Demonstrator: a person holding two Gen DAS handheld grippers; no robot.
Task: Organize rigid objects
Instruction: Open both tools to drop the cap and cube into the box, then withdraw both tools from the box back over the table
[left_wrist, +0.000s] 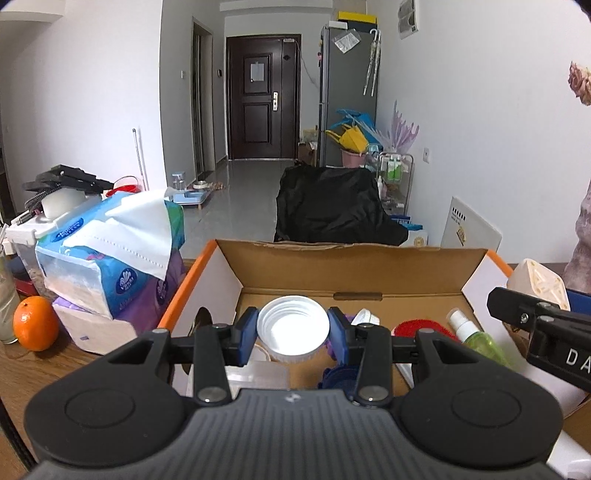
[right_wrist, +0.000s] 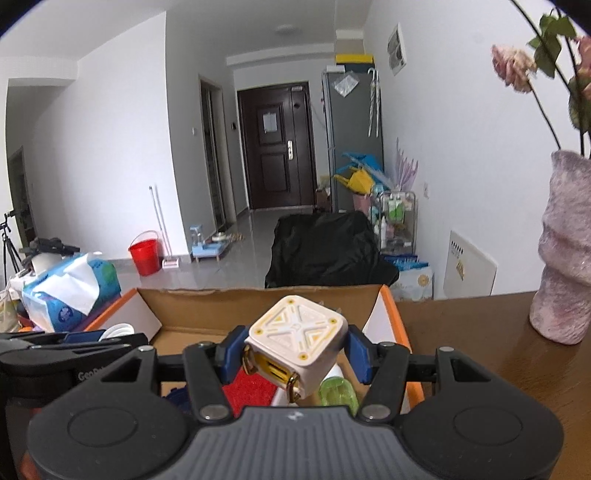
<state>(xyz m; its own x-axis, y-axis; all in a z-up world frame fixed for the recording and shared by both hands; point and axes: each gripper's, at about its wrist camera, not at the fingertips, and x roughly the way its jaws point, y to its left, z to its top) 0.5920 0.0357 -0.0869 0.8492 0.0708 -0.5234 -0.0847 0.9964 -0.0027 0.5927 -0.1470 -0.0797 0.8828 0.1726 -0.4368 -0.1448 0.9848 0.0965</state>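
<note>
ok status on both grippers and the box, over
Left gripper shut on white lid. Right gripper shut on cream cube. Both over the open cardboard box. Box already crowded: green spray bottle, red pad.

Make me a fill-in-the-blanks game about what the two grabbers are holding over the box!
The left gripper holds a white ____.
The right gripper holds a cream-coloured ____ with yellow marks.
Both hover above an open cardboard ____.
Left of the tissue packs sits a round ____.

Missing words: lid, cube, box, orange

Orange, tissue packs, vase
</note>
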